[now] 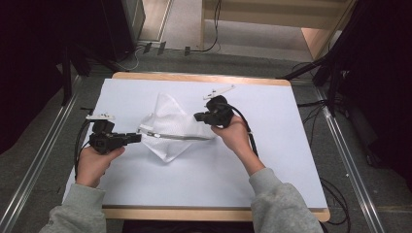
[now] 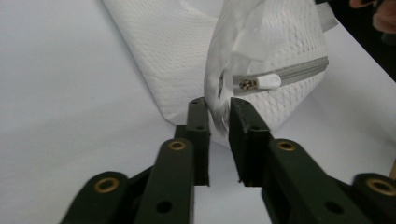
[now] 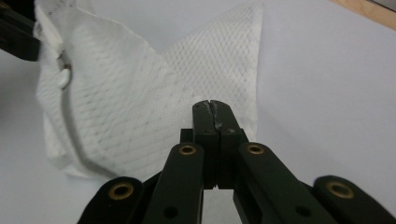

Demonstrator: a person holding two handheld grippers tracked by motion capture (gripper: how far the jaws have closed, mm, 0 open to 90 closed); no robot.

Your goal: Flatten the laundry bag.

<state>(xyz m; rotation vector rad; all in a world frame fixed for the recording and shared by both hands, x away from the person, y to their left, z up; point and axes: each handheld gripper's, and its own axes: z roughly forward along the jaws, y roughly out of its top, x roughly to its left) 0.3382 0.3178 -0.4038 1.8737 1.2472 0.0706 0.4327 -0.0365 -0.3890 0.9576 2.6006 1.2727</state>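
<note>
White mesh pouch (image 1: pixel 167 128) hangs stretched between your grippers: right gripper (image 3: pixel 215 106) clamps its far corner, left gripper (image 2: pixel 218 108) loosens, fabric between the jaws. Next, catch the zipper pull (image 2: pixel 267 81) just ahead.

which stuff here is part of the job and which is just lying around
In the job:
- mesh bag, pinched at both ends
- zip with its white pull
- left gripper, jaws slightly apart around the bag's edge
- right gripper, jaws shut on the fabric

Lying about:
- table with its white cover
- cables on the floor beyond the table
</note>
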